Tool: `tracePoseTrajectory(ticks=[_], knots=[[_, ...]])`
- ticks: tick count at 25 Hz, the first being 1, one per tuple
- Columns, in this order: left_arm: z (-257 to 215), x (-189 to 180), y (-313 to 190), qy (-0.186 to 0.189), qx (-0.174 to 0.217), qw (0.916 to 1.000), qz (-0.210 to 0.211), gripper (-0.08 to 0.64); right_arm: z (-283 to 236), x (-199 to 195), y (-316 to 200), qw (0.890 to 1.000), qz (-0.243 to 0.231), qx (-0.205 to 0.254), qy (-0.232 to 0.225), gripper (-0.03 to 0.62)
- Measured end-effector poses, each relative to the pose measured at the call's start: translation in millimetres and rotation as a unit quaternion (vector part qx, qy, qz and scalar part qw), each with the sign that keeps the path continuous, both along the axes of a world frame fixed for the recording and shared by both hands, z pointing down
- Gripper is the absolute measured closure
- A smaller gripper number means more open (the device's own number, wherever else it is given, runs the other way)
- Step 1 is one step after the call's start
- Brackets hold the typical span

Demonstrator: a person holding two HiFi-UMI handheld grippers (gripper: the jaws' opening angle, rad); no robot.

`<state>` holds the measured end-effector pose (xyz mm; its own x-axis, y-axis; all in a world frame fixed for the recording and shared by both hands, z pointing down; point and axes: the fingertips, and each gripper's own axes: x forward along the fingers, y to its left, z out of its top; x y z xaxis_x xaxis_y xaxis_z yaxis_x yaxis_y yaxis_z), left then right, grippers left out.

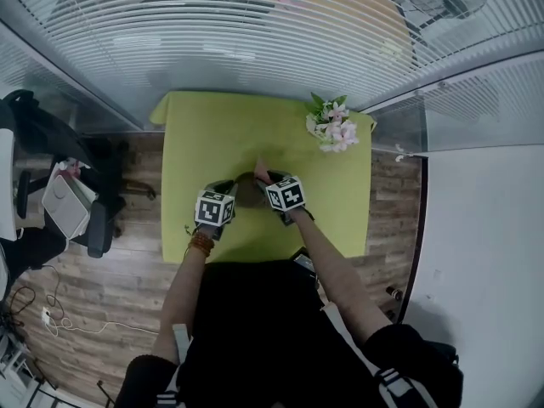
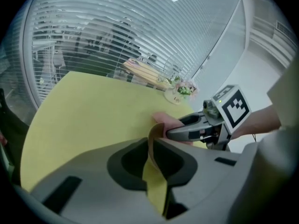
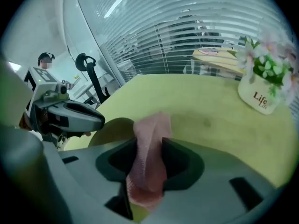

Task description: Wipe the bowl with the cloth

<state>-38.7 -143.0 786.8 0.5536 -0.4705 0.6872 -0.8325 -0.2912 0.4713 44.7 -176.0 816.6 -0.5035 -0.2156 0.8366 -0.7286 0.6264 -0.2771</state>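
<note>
Bowl-wiping station, both grippers engaged

Head view: left gripper and right gripper are sitting close together at bowl, mid green table; flower pot is standing at far corner.
Left gripper view: jaws are clamping bowl's thin rim.
Right gripper view: jaws are pinching pink cloth, just beside bowl.

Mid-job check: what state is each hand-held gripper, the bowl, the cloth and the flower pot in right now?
Olive-brown bowl: gripped at its rim; whether the cloth touches it is unclear.
Pink mesh cloth: bunched, sticking out past the jaws.
Left hand-held gripper: shut on the bowl's rim.
Right hand-held gripper: shut on the cloth.
White flower pot: upright on the green table.
</note>
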Motion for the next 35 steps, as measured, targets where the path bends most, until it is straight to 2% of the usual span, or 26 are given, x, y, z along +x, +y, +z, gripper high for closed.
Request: tracePoseTrajectory(ticks=[5, 8, 12, 13, 15, 17, 20, 22, 24, 26, 27, 29, 32, 34, 35], knots=[[-0.5, -0.4, -3.6, 0.015, -0.002, 0.9999, -0.005, 0.523, 11.1, -16.6, 1.6, 0.997, -0.039, 0.030, 0.051, 0.526], [0.8, -0.1, -5.7, 0.016, -0.001, 0.9998, -0.008, 0.523, 14.1, -18.7, -2.0, 0.996, -0.035, 0.041, 0.071, 0.518], [6.7, -2.3, 3.8, 0.012, -0.009, 0.9998, -0.016, 0.523, 8.6, -18.2, 8.0, 0.996, -0.052, 0.027, 0.073, 0.551], [6.5, -4.4, 4.8, 0.006, -0.007, 0.9998, -0.017, 0.523, 1.6, -20.6, 6.8, 0.994, -0.064, 0.041, 0.074, 0.558], [-3.0, -9.4, 3.5, -0.002, 0.013, 0.9997, -0.022, 0.523, -23.3, -28.6, -2.0, 0.987, -0.088, 0.106, 0.078, 0.565], [-28.8, -16.4, -4.3, 0.000, 0.051, 0.9981, -0.035, 0.523, -59.8, -38.8, -14.8, 0.972, -0.109, 0.191, 0.077, 0.565], [-91.8, -26.1, -19.7, -0.011, 0.127, 0.9914, -0.030, 0.523, -131.7, -52.8, -31.8, 0.936, -0.132, 0.318, 0.070, 0.565], [-142.0, -30.0, -23.8, -0.056, 0.186, 0.9809, 0.004, 0.516, -186.8, -61.4, -36.9, 0.902, -0.145, 0.402, 0.066, 0.565], [-192.3, -30.9, -23.7, -0.103, 0.242, 0.9639, 0.040, 0.500, -241.4, -67.8, -37.5, 0.862, -0.154, 0.478, 0.062, 0.565], [-235.4, -29.0, -23.1, -0.118, 0.284, 0.9499, 0.058, 0.477, -289.7, -70.1, -37.2, 0.830, -0.155, 0.532, 0.062, 0.565], [-253.6, -28.3, -23.8, -0.114, 0.299, 0.9456, 0.058, 0.466, -310.7, -70.6, -37.6, 0.818, -0.153, 0.552, 0.061, 0.565], [-282.7, -27.9, -26.1, -0.101, 0.320, 0.9408, 0.047, 0.451, -344.0, -70.2, -37.6, 0.801, -0.144, 0.579, 0.058, 0.565], [-302.6, -25.5, -25.2, -0.101, 0.330, 0.9383, 0.024, 0.449, -369.2, -64.5, -27.8, 0.783, -0.128, 0.606, 0.063, 0.565], [-307.8, -24.5, -20.0, -0.109, 0.329, 0.9378, 0.016, 0.449, -373.6, -61.8, -19.2, 0.776, -0.119, 0.616, 0.068, 0.563], [-311.7, -24.6, -17.1, -0.111, 0.330, 0.9374, 0.013, 0.449, -375.2, -60.9, -16.5, 0.776, -0.114, 0.616, 0.067, 0.563]])
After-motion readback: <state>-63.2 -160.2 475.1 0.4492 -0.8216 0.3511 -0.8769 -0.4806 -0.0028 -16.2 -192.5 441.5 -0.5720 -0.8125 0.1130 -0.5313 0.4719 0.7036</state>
